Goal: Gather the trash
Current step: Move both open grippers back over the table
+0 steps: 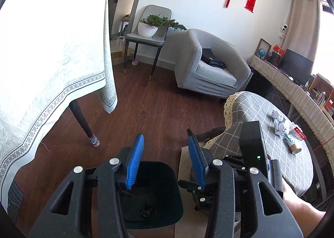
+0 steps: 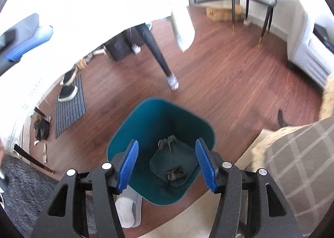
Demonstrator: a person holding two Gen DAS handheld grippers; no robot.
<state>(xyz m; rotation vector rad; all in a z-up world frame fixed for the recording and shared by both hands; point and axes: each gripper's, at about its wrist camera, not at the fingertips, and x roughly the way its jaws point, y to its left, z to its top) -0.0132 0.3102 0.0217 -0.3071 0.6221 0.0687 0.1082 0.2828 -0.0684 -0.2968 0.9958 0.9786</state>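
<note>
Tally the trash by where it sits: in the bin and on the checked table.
In the teal bin: 2, a dark flat packet and a grey scrap.
On the checked table: 3, crumpled paper, a red packet, a small tube.
Total: 5

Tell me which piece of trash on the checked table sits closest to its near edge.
The small tube-like container lying on its side, its capped end toward the edge. The crumpled paper and the red-and-white packet lie farther back on the checked tablecloth.

Both hand-held grippers point(image 1: 165, 162) point(image 2: 167, 164) agape, empty
</note>
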